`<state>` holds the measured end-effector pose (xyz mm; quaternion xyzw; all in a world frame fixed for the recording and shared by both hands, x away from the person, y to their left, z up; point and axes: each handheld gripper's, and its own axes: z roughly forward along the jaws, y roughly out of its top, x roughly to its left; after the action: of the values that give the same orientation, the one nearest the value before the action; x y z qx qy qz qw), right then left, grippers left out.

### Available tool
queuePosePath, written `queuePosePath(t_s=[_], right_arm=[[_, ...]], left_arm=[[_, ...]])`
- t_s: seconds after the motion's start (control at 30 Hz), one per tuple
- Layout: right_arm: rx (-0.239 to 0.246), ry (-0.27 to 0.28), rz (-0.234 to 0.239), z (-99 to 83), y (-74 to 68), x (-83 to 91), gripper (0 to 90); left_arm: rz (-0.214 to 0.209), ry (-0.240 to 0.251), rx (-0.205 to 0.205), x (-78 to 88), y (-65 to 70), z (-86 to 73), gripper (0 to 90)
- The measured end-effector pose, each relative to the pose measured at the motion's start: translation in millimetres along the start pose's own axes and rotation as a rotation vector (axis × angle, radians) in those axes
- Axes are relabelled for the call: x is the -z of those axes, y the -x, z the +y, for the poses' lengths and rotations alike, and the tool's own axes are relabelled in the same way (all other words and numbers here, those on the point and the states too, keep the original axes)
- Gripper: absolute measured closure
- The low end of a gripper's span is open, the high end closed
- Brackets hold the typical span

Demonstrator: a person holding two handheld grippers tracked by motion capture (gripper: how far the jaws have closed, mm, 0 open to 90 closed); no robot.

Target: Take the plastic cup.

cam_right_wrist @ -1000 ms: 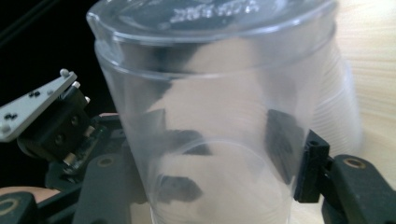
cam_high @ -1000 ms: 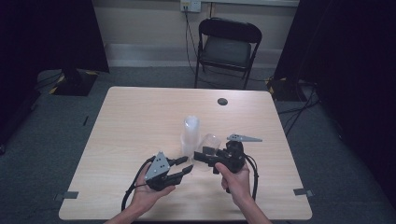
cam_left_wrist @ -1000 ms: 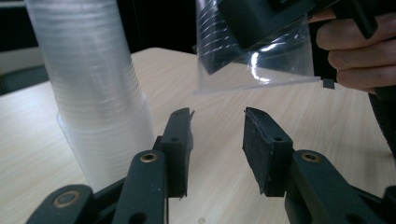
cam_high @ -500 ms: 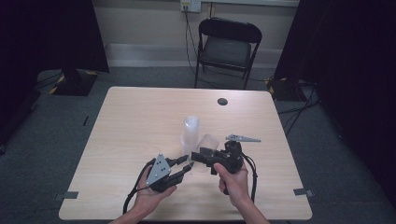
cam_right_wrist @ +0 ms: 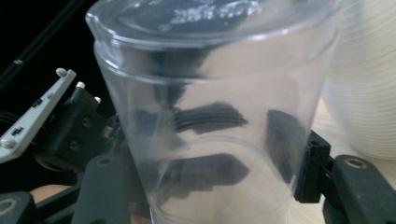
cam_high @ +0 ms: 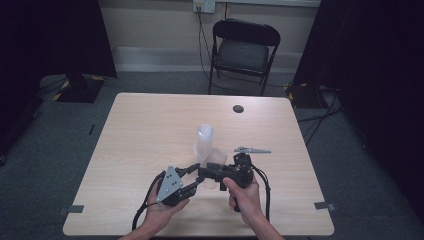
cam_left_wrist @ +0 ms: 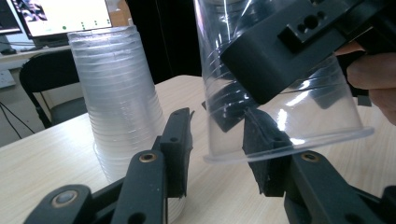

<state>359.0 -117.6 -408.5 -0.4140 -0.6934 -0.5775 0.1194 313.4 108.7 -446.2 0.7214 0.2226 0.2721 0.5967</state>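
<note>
A single clear plastic cup [cam_high: 215, 158] hangs mouth-down just above the table, and my right gripper [cam_high: 209, 173] is shut on its sides. In the right gripper view the cup [cam_right_wrist: 210, 107] sits between both pads [cam_right_wrist: 310, 168]. My left gripper [cam_high: 196, 178] points at it from the left. In the left gripper view its jaws [cam_left_wrist: 217, 144] straddle the cup's rim [cam_left_wrist: 289, 142] and have just been opening. The right pad shows through the wall, while the left pad stands a little off it. A tall stack of clear cups [cam_high: 204, 141] stands upside down just behind.
The stack [cam_left_wrist: 116, 88] rises close beside my left jaw. A black round grommet [cam_high: 238, 108] sits near the table's far edge, with a black folding chair [cam_high: 245, 50] behind it. Bare tabletop [cam_high: 140, 135] lies to the left and far side.
The right gripper and its cup have edged slightly left toward the left gripper. The left hand has stayed where it was.
</note>
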Motion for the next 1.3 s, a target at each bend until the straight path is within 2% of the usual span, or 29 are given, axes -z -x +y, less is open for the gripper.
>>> queuePosePath(t_s=[0.07,0.2,0.23,0.3,0.47,0.5,0.7,0.83,0.97,1.03,1.1,1.3], right_arm=[[-0.023,-0.006,0.022,-1.0,0.3,-2.5,38.8],[-0.023,-0.006,0.024,-3.0,-0.8,-5.3,38.8],[-0.034,-0.005,0.042,-5.1,-0.4,-7.6,38.9],[-0.049,-0.016,0.052,-6.0,0.1,-9.7,39.0],[-0.059,-0.025,0.063,-6.8,1.6,-11.0,37.4],[-0.059,-0.031,0.059,-7.0,1.7,-11.5,36.1],[-0.016,-0.025,0.015,-9.2,3.7,-14.0,26.5],[-0.019,-0.023,0.013,-8.9,4.8,-13.3,23.7],[-0.006,-0.025,-0.012,-9.0,5.1,-13.6,19.1],[-0.01,-0.025,-0.008,-8.7,5.3,-13.2,17.1],[-0.01,-0.021,-0.008,-8.2,5.5,-12.7,15.5],[0.0,-0.006,-0.022,-5.2,7.0,-8.7,14.7]], left_arm=[[0.014,0.004,-0.003,0.0,0.6,-0.3,62.4],[0.037,-0.023,-0.031,0.2,3.0,0.2,61.7],[0.044,-0.021,-0.029,1.2,3.9,0.8,61.8],[0.04,-0.026,-0.036,1.9,4.4,1.4,63.8],[0.042,-0.032,-0.021,3.2,4.6,2.5,71.4],[0.032,-0.085,-0.018,3.0,1.9,2.9,72.2],[0.022,-0.124,0.011,3.2,-2.3,4.2,78.9],[0.012,-0.128,0.019,3.8,-3.3,5.3,81.4],[-0.004,-0.139,0.035,4.0,-3.9,5.6,82.6],[-0.016,-0.13,0.044,4.5,-4.0,6.5,82.8],[-0.017,-0.129,0.037,4.9,-4.0,6.7,83.1],[-0.035,-0.134,0.049,5.0,-4.2,4.9,83.5]])
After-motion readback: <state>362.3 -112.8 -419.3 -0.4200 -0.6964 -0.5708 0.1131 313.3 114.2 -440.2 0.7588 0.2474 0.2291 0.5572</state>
